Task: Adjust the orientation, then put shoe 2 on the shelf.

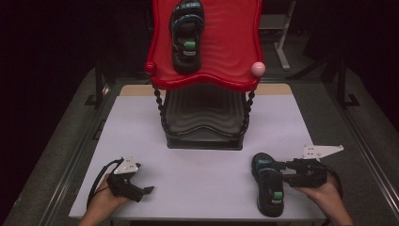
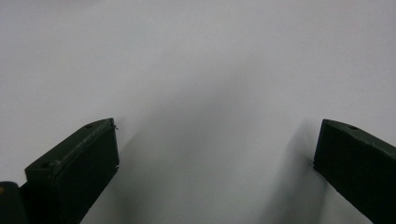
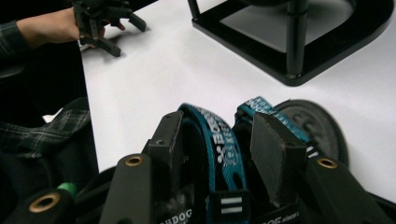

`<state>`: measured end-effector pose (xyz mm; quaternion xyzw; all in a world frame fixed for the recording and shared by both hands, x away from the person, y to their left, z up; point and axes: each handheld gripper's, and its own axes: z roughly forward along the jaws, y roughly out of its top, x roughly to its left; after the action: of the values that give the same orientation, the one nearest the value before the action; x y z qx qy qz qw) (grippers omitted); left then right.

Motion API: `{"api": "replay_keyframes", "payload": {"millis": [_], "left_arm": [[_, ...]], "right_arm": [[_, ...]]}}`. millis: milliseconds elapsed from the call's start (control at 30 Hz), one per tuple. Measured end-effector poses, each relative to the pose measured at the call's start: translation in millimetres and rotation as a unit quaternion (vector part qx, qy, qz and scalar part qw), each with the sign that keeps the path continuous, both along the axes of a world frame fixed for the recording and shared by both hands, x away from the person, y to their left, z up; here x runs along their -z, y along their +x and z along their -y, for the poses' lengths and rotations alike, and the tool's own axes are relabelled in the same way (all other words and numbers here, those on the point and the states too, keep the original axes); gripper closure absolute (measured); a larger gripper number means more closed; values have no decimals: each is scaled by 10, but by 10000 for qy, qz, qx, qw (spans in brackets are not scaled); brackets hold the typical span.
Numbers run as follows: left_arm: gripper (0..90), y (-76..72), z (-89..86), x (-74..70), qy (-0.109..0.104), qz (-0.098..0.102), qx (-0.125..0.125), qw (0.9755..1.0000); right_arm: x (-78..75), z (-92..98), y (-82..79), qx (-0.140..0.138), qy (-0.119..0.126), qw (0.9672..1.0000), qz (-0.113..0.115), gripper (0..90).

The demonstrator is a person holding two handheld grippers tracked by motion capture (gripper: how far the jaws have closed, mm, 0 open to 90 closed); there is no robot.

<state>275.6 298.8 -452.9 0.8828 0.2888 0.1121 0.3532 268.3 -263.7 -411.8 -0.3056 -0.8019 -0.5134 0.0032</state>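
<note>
Sandal (image 3: 224,154) heel hidden (behind right tool (image 3: 219,140)).

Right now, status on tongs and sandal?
Left tongs open, resting on table. Right tongs straddle sandal strap, pads not pressing. Second sandal on red rack. Nothing blocking.

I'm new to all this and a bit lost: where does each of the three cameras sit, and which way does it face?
High view: above the person's side, looking forward and down on the table, red shelf, both hands.
Left gripper view: on the left tool, facing bare tabletop between its wide-apart jaws.
Right gripper view: on the right tool, facing the sandal's blue strap between its jaws, left hand beyond.
Shared: the high and right views both show the sandal and black stand.
</note>
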Motion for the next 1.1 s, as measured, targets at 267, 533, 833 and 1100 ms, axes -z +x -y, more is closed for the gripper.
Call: {"api": "replay_keyframes", "payload": {"millis": [267,533,833,1100], "left_arm": [[0,-1,1,0,1,0,-4,10000],[0,0,0,0,1,1,-1,10000],[0,0,0,0,-2,1,-1,10000],[0,-1,1,2,-5,12,-3,10000]], "right_arm": [[44,-35,12,-156,-11,9999,-6,603],[52,-21,20,-269,-16,9996,27,661],[-23,2,-6,-318,8,9994,117,670],[-186,-2,7,-442,202,9986,217,670]]}}
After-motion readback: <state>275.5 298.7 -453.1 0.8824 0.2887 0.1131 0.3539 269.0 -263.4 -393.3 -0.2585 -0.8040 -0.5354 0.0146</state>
